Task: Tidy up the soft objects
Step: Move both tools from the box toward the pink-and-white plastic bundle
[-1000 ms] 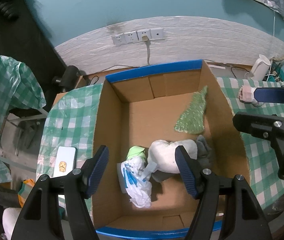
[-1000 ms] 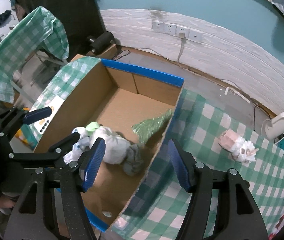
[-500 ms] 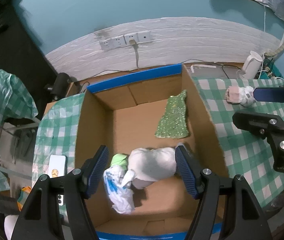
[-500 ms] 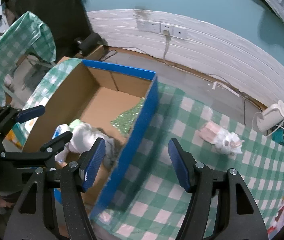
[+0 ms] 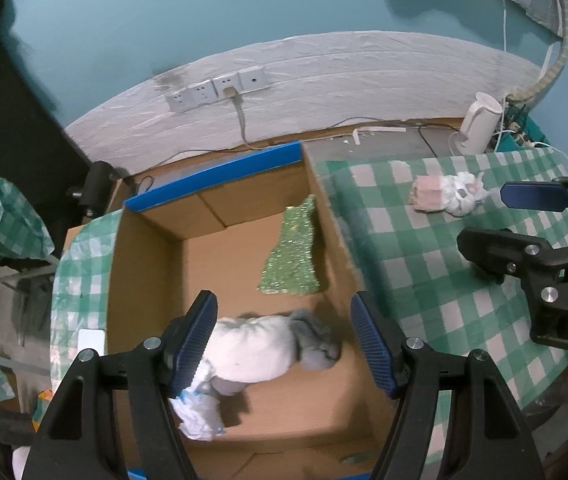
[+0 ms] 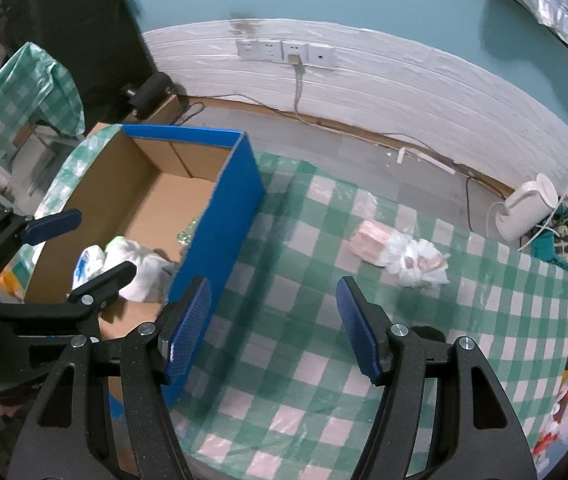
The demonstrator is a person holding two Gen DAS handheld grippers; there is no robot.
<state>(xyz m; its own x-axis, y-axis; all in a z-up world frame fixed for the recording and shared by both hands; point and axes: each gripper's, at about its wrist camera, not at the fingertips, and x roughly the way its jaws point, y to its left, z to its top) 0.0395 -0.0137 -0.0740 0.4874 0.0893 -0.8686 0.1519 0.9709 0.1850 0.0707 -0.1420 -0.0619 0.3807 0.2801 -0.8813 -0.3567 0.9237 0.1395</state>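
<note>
Tongs stood released in both hands, nothing between the pads. The left gripper [image 5: 284, 340] hung above the cardboard box [image 5: 147, 264], over a white bundle [image 5: 251, 348] and grey cloth [image 5: 316, 344]. The right gripper [image 6: 273, 328] hung above the checked tablecloth [image 6: 304, 360]. A pink-and-white bundle [image 6: 400, 254] lay farther out on it.

Ahead of the gripper rises a teal wall [image 5: 187, 12] with a white panelled lower band [image 5: 324, 92] carrying a row of sockets [image 5: 217, 89], one with a cable plugged in. A white kettle [image 5: 478, 122] stands on the floor far right, and a green checked cloth [image 6: 324, 320] covers the desk below.
</note>
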